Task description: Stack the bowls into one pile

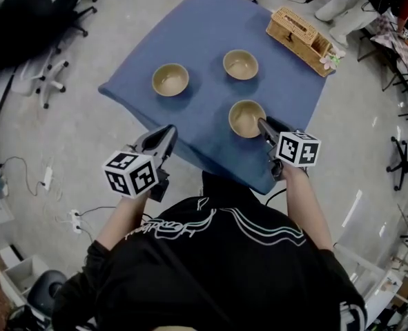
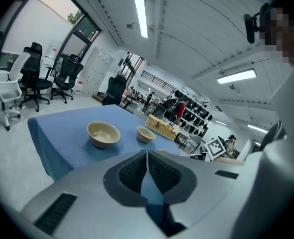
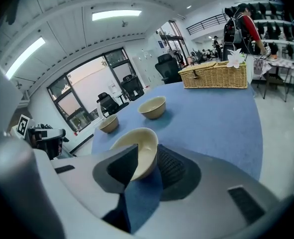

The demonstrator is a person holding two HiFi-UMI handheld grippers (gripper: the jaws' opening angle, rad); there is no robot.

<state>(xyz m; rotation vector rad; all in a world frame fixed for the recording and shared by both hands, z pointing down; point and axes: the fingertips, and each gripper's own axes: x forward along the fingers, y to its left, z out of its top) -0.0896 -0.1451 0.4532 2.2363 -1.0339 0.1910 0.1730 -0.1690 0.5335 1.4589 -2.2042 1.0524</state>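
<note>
Three tan bowls sit apart on the blue-covered table (image 1: 210, 26): one at the left (image 1: 170, 79), one at the far middle (image 1: 240, 64), one nearest me (image 1: 246, 118). My right gripper (image 1: 266, 127) is shut on the near bowl's rim. In the right gripper view one pad lies inside the near bowl (image 3: 141, 142) and the other against its outer wall, the right gripper (image 3: 147, 149) astride the rim. My left gripper (image 1: 166, 139) hovers at the table's front-left edge, shut and empty. Over the left gripper (image 2: 147, 154) I see the left bowl (image 2: 103, 133) and the far bowl (image 2: 146, 134).
A wicker basket (image 1: 300, 32) with a white flower stands at the table's far right corner. Office chairs (image 1: 45, 74) stand on the floor to the left. A power strip and cables (image 1: 76, 219) lie on the floor near my left side.
</note>
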